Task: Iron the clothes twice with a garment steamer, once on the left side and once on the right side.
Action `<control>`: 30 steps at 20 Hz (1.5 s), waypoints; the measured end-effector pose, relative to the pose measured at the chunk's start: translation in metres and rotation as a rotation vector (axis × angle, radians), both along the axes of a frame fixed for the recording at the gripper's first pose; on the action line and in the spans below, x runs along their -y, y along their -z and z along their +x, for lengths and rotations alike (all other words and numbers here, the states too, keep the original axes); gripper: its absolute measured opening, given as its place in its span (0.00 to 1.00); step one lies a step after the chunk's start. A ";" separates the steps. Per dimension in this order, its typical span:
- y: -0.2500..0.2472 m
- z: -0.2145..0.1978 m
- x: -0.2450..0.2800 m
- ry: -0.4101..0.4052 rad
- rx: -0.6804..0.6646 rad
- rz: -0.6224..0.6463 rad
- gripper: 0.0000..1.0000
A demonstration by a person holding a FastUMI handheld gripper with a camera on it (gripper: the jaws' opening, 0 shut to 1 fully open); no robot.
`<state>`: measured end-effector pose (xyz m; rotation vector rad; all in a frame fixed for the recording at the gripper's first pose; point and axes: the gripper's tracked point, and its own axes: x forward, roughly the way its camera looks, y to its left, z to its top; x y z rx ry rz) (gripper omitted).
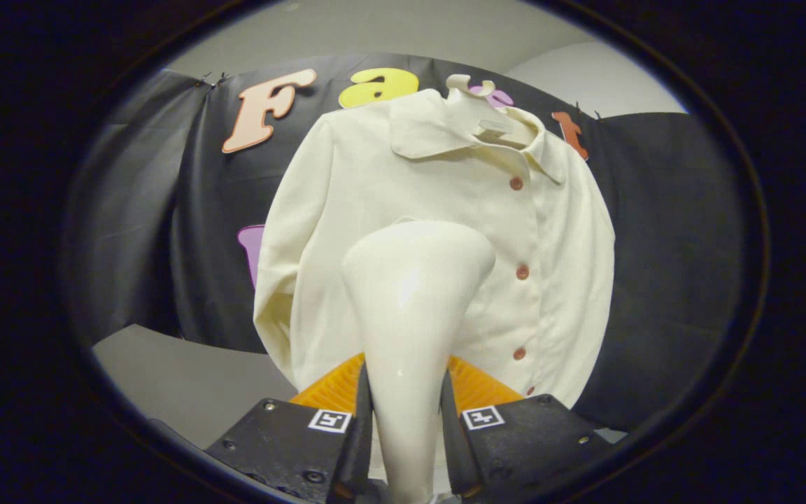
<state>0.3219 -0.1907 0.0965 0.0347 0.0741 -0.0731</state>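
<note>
Cloth on the wall: black fabric (662,231), hangs in soft folds behind everything, kinda matte.
Table: pale grey flat surface (179,381) down on the left, smooth, just one.
Shirt: one cream button-up (347,210) hanging on the wall cloth, looks like a fine woven fabric, long sleeves drooping on both sides, flat pointed collar.
Hanger: one pale plastic hanger (471,87), the hook pokes out above the collar.
Steamer: one glossy off-white garment steamer (410,301), smooth plastic, narrow neck that flares up into a wide rounded head. The head sits in front of the shirt's left-of-placket panel, around mid chest; can't tell if it actually touches the fabric.
Gripper: gripper (406,399) is pinching the steamer's neck, one finger pressed on each side. Ribbed pads (476,385) show either side of the neck, and there are two little square marker tags, one per finger.
Buttons: four round reddish-brown buttons (522,271) fully visible in a line down the placket, right of the steamer head, plus a fifth peeking out at the hem.
</note>
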 end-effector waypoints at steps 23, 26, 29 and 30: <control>0.245 -0.040 -0.014 -0.019 -0.130 0.073 0.43; 0.282 -0.050 -0.012 -0.012 -0.141 0.089 0.43; 0.312 -0.058 -0.012 -0.012 -0.152 0.118 0.43; 0.321 -0.060 -0.013 -0.011 -0.156 0.123 0.43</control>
